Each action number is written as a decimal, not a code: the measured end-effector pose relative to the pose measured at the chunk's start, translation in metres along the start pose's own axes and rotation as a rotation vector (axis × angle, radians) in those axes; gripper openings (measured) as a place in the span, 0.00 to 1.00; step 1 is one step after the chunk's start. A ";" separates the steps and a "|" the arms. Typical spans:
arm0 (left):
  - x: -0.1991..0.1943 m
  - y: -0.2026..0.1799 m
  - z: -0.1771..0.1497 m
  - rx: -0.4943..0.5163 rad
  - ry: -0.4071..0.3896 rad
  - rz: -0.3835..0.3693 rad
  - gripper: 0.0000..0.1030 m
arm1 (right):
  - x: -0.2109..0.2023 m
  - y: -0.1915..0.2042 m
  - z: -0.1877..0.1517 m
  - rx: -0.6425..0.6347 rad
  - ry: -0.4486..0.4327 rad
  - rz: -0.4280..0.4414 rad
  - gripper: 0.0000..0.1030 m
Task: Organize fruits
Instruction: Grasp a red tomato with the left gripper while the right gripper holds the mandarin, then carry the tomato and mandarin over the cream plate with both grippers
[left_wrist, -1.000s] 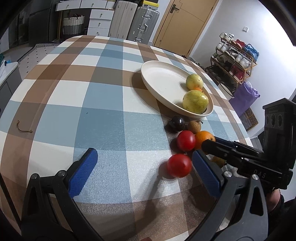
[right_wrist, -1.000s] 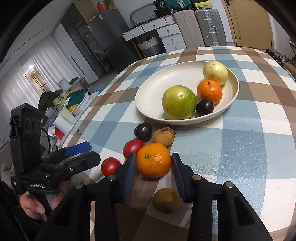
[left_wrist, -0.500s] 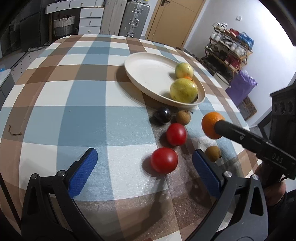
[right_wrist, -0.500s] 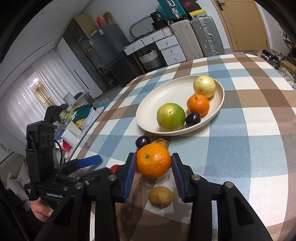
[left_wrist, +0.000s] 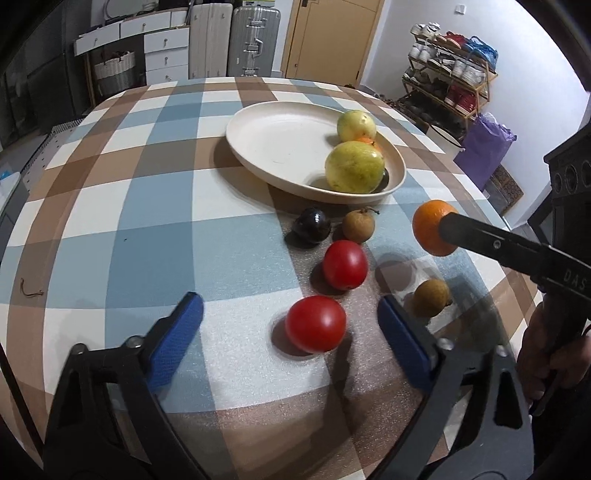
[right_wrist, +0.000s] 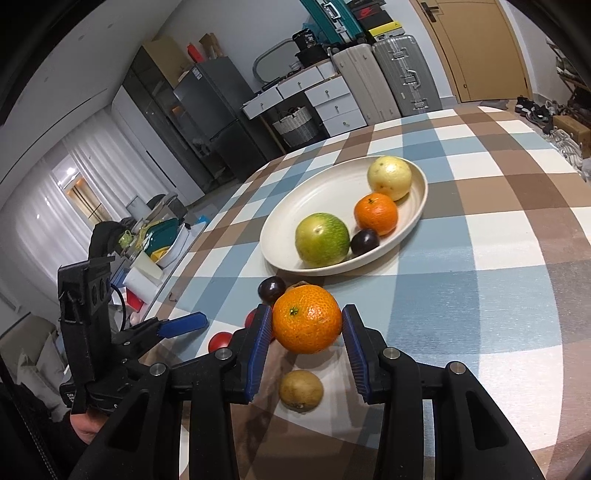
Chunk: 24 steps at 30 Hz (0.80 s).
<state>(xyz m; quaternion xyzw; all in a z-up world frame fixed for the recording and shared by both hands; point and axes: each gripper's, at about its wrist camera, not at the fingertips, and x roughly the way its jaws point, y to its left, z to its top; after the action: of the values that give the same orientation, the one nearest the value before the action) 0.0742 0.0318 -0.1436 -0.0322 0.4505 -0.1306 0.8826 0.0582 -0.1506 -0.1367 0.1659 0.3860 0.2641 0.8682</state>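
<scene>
Right hand-held gripper clamps an orange at lower centre; left hand-held gripper, jaws closing, straddles a red tomato untouched on the tabletop.

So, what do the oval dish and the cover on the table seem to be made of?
The oval dish looks like glazed ceramic or perhaps melamine: cream, smooth, with a soft sheen and faint ridges inside. The table cover looks like checked cloth under a clear plastic sheet, since it shows a fine grainy shine near the camera; I cannot be sure.

orange in plate mostly hidden, tomato half-hidden
</scene>
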 end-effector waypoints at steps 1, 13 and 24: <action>0.000 -0.001 -0.001 0.003 0.005 -0.003 0.81 | -0.001 -0.001 0.000 0.004 -0.001 -0.001 0.38; -0.002 -0.013 -0.010 0.078 -0.017 -0.004 0.28 | -0.011 -0.001 -0.001 0.005 -0.016 -0.002 0.38; -0.033 -0.026 -0.010 0.089 -0.074 -0.026 0.28 | -0.041 0.012 -0.002 -0.024 -0.067 -0.021 0.38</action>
<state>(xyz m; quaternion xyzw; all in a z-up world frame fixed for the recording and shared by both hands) 0.0427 0.0160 -0.1190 -0.0039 0.4108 -0.1607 0.8974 0.0302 -0.1648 -0.1084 0.1601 0.3551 0.2539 0.8853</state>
